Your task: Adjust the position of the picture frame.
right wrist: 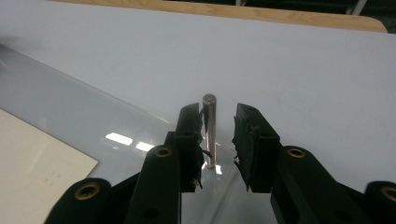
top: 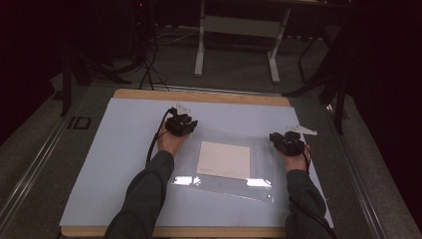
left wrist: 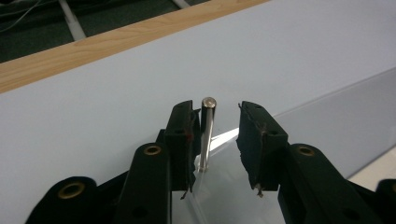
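A clear plastic sleeve holding a cream paper sheet (top: 224,159) lies flat on the pale blue table mat (top: 109,164), nearer its right edge. A short upright metal pin (left wrist: 207,133) stands at each far corner. The left gripper (top: 181,123) and right gripper (top: 287,141) each straddle a pin, jaws spread, the pin against one inner pad, its long axis vertical.

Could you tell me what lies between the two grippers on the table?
In the high view, a clear sleeve holding a paper sheet lies between the left gripper and right gripper.
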